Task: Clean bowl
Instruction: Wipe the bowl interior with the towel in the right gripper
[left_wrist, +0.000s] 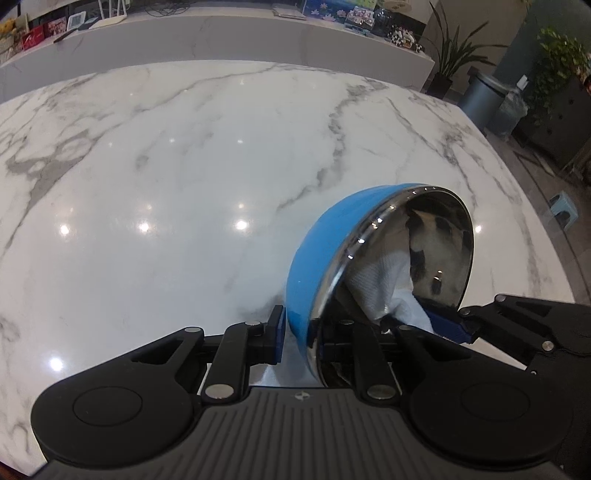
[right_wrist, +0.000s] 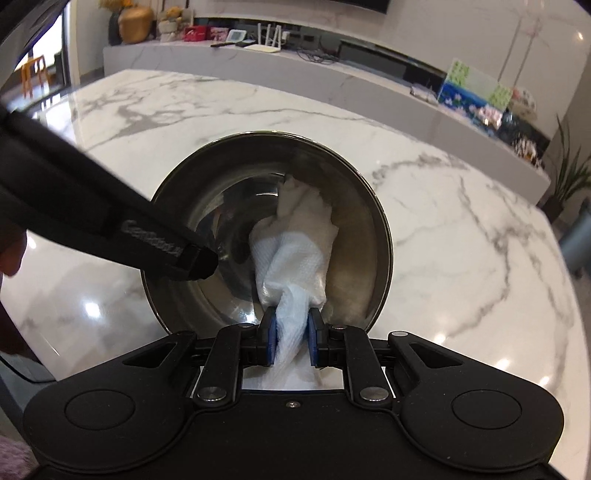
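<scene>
White marble table (left_wrist: 184, 155) fills most of both views, with a long shelf of boxes behind it. Your left gripper (left_wrist: 301, 334) pinches the rim of the blue bowl (left_wrist: 317, 251), one finger outside and one inside, so the bowl is tipped on its side above the table. Your right gripper (right_wrist: 290, 341) is squeezed tight on a white paper towel (right_wrist: 295, 251). The towel reaches into the bowl's shiny metal inside and touches the wall there.
</scene>
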